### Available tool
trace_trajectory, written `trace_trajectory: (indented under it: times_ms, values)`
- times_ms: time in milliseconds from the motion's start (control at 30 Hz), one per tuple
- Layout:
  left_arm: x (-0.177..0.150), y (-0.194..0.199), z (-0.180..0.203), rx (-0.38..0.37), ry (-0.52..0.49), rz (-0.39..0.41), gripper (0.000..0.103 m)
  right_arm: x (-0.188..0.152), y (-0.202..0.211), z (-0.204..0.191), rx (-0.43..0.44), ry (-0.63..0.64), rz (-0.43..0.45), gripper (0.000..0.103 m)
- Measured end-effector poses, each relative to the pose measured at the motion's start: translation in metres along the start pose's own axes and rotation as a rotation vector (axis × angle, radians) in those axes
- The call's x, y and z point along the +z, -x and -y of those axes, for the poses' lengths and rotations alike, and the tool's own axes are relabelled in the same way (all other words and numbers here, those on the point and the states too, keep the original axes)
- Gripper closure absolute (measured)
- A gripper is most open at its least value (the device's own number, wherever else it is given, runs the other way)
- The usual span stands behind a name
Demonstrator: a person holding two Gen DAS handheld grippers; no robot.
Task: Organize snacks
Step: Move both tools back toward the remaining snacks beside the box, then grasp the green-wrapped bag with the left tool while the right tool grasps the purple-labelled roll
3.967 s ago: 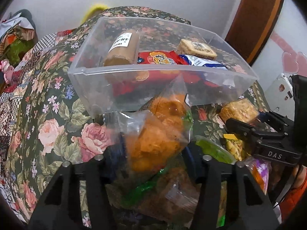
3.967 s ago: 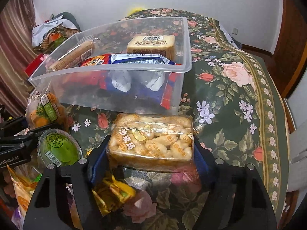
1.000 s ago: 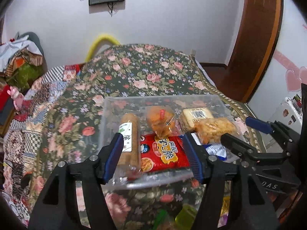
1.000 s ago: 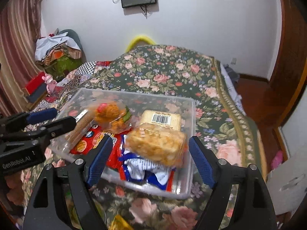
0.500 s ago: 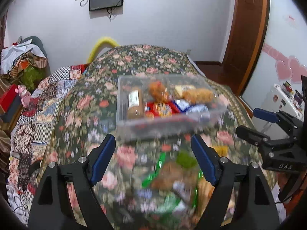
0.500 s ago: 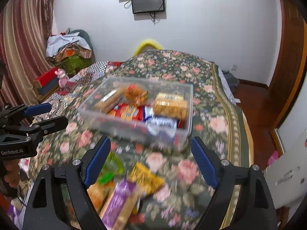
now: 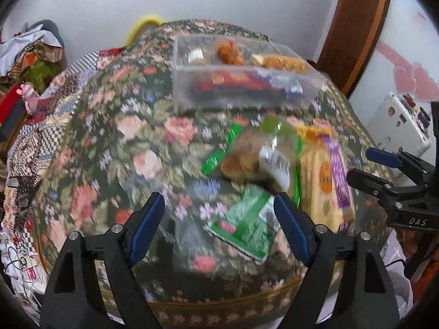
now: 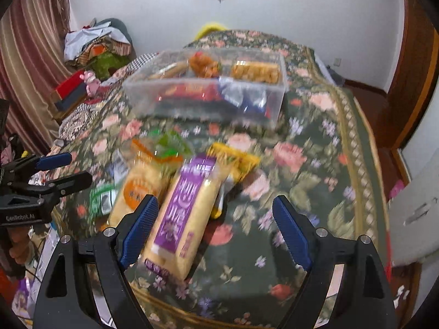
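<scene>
A clear plastic bin [image 7: 241, 82] [image 8: 208, 90] with several snacks in it sits far back on the floral cover. My left gripper [image 7: 219, 213] is open above a green packet [image 7: 244, 227] at the near edge, not touching it. Beyond it lie a brown snack bag [image 7: 258, 159] and a yellow packet with a purple stripe [image 7: 326, 181]. My right gripper [image 8: 214, 213] is open over the purple-and-yellow packet [image 8: 183, 213], which lies close to its left finger. An orange-labelled packet [image 8: 142, 183], a yellow packet [image 8: 236, 159] and a green cup [image 8: 170, 148] lie nearby.
The snacks lie on a bed with a floral cover [image 8: 315, 164] whose near edge is just below both grippers. A heap of clothes [image 8: 96, 46] is at the far left. A wooden door [image 7: 356, 27] and a white unit [image 7: 397, 126] stand to the right.
Both grippers let go of their snacks into the bin, then drew back from it and sank toward the loose snacks at the near edge. The left jaws stand wider than a second ago.
</scene>
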State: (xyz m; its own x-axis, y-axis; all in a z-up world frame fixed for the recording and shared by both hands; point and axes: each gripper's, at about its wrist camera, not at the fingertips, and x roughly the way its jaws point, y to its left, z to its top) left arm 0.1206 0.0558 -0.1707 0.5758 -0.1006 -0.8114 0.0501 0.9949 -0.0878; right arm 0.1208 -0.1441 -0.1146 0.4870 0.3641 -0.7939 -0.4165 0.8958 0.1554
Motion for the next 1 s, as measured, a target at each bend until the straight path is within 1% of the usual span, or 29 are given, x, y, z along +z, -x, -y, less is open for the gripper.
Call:
trace_trajectory:
  times_ms: [67,133,300,367,400,467,500,567,600,633,700,767,900,967,1000]
  values:
    - [-0.006,-0.005,0.004,-0.004,-0.01,-0.012,0.021,-0.005,-0.006,-0.002,0.01,-0.005,-0.02,0.022]
    - [-0.01,-0.009,0.007,-0.016,-0.015,-0.022,0.021,-0.01,-0.01,-0.003,0.019,-0.007,-0.036,0.03]
    - [-0.013,-0.023,0.014,-0.041,-0.018,-0.041,0.021,-0.011,-0.018,-0.001,0.065,-0.037,-0.05,0.031]
    - [-0.014,-0.03,0.015,-0.045,-0.006,-0.05,0.024,-0.011,-0.02,-0.003,0.08,-0.036,-0.057,0.031]
    - [-0.015,-0.033,0.015,-0.043,-0.003,-0.054,0.028,-0.012,-0.021,-0.005,0.086,-0.031,-0.061,0.032]
    - [-0.017,-0.034,0.016,-0.023,-0.008,-0.037,0.032,-0.012,-0.024,-0.008,0.096,-0.024,-0.069,0.034]
    - [-0.017,-0.033,0.017,-0.016,-0.014,-0.03,0.036,-0.012,-0.025,-0.01,0.101,-0.019,-0.073,0.039]
    - [-0.018,-0.032,0.015,-0.016,-0.017,-0.021,0.037,-0.013,-0.028,-0.011,0.116,-0.017,-0.086,0.044]
    - [-0.019,-0.032,0.013,-0.018,-0.012,-0.017,0.038,-0.014,-0.029,-0.012,0.121,-0.012,-0.089,0.048]
    - [-0.019,-0.031,0.011,-0.016,-0.008,-0.014,0.043,-0.014,-0.03,-0.014,0.124,-0.007,-0.089,0.055]
    - [-0.021,-0.029,0.008,-0.003,0.004,-0.005,0.044,-0.015,-0.03,-0.016,0.127,0.004,-0.092,0.064]
    - [-0.022,-0.027,0.003,-0.006,0.025,0.002,0.045,-0.015,-0.029,-0.015,0.132,0.008,-0.085,0.064]
    - [-0.022,-0.019,-0.004,0.009,0.045,0.023,0.045,-0.013,-0.021,-0.009,0.144,-0.007,-0.054,0.068]
    - [-0.02,-0.013,-0.006,0.014,0.052,0.04,0.046,-0.011,-0.016,-0.006,0.149,-0.016,-0.038,0.076]
    - [-0.018,-0.01,-0.007,0.016,0.056,0.048,0.046,-0.009,-0.012,-0.004,0.159,-0.022,-0.029,0.083]
